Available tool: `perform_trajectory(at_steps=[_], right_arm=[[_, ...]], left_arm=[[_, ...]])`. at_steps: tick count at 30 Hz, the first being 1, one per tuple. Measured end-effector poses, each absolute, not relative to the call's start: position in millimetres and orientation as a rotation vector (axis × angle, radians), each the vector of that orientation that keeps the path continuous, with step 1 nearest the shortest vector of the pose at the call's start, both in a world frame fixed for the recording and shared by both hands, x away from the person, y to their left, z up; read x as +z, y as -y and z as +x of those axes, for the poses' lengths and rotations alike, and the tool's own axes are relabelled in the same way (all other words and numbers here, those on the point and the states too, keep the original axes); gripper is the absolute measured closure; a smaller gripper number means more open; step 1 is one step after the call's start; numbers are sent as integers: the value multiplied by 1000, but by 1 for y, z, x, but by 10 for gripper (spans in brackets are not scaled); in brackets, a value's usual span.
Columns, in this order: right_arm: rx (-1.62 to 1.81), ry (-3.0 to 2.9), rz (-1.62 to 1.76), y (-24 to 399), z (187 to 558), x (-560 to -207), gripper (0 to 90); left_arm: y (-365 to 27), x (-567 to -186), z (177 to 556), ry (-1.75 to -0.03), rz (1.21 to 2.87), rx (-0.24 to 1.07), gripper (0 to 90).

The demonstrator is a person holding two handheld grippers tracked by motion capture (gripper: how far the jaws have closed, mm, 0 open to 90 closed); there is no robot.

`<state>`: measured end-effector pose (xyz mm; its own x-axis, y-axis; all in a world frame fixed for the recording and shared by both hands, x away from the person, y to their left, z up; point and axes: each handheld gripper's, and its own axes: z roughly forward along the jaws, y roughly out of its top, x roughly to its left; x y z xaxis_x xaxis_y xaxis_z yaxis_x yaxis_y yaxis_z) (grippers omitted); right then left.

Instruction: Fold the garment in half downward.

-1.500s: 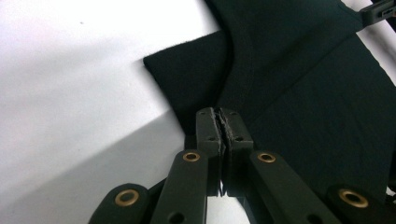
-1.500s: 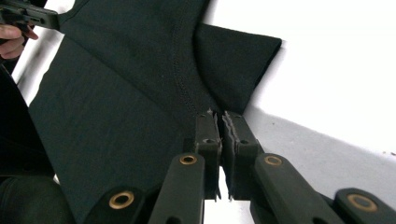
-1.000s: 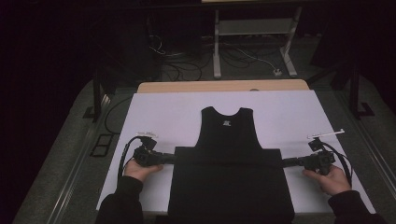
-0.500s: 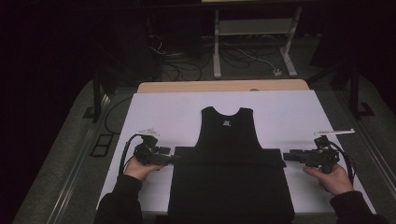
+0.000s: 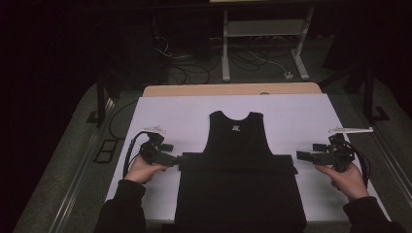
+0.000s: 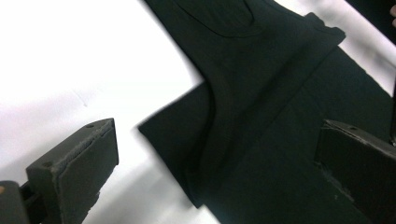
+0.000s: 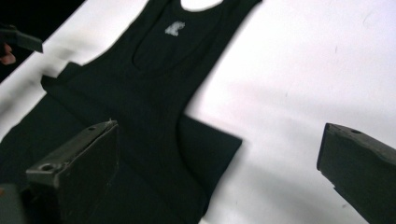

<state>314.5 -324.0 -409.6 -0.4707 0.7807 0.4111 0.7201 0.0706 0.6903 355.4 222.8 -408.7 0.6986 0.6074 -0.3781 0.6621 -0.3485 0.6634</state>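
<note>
Compared with the frame a second back, when both claws were pinched onto the ends of the folded band of the black tank top (image 5: 238,179), they've now let go. The left gripper (image 5: 176,159) has its jaws spread apart after just opening up, and it sits just off the left tip of the fold, nothing clamped; in the left gripper view the corner of the cloth lies between the two pads but neither one presses on it. Same story on the other side: the right gripper (image 5: 302,156) has been opening too, jaws now wide, and it has backed away a little from the right tip of the fold, so there's a sliver of bare white table (image 5: 301,114) between them.

The top itself hasn't budged. It lies flat in the middle of the white table, towards the person's edge. Its long axis runs straight away from the person: neck and shoulder straps point to the far side, the wide lower part comes to the near edge. The folded band crosses it at right angles, left to right, roughly level with both grippers. A small pale label (image 7: 173,28) sits just below the neckline.
</note>
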Motion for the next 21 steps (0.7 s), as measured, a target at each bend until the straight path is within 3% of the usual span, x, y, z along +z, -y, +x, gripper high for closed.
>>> perform_trajectory(at_steps=[21], right_arm=[[1362, -2302, 1479, 316, 342, -385, 0]], left_arm=[[-219, -390, 375, -960, 2059, 6, 0]])
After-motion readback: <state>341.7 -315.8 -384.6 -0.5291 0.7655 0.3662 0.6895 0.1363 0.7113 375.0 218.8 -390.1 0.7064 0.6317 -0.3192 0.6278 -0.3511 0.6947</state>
